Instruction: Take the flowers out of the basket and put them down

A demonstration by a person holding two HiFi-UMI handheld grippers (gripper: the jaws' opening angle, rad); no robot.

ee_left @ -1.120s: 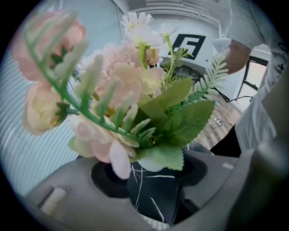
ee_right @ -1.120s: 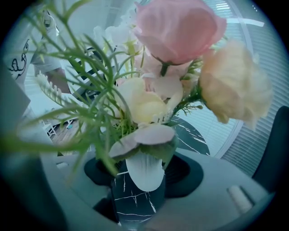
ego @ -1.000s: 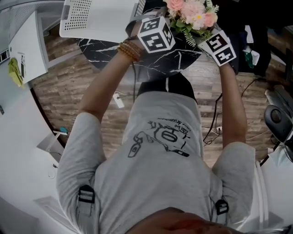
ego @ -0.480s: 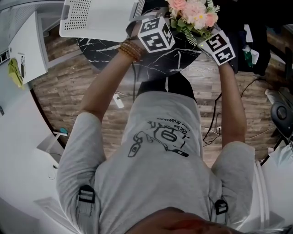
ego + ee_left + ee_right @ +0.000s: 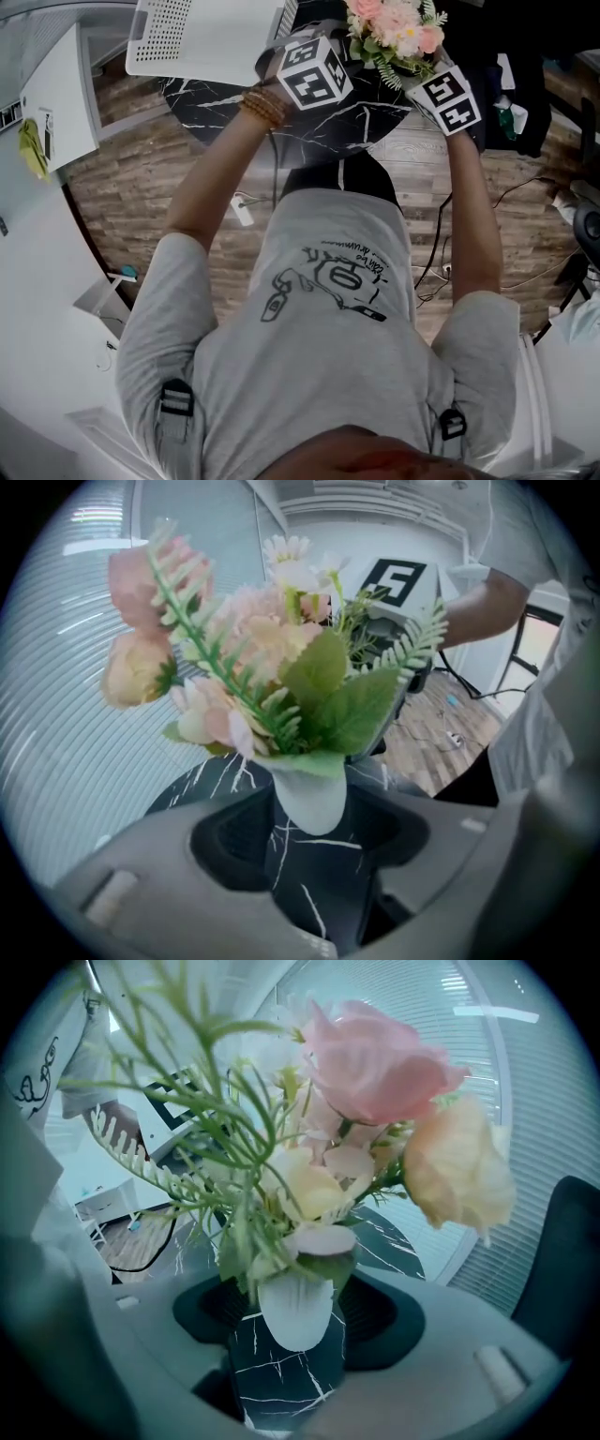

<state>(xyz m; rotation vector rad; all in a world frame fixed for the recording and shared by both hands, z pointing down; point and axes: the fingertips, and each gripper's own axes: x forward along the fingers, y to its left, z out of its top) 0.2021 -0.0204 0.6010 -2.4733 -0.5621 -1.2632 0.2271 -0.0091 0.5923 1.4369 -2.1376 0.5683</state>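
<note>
Little has shifted — the flowers (image 5: 394, 26) keep their place, and only the right gripper (image 5: 292, 1358) has just been opening its jaws, with their white base (image 5: 295, 1312) between them. The white basket (image 5: 202, 37) lies left, apart from the flowers. The left gripper (image 5: 309, 855) is released too, its jaws flanking that base without pressing. Confirm the flowers stand alone, then draw both grippers straight back, clear of the green fronds (image 5: 412, 653). They are pink and cream, upright — low over the black marble table (image 5: 356, 127).

A glossy black marble-look table (image 5: 216, 108) (white-veined) is seen; the flowers (image 5: 398, 23) appear made of cloth, their vase (image 5: 295, 1312) matt white, the basket (image 5: 206, 37) perforated plastic, the floor (image 5: 141, 178) wood.
</note>
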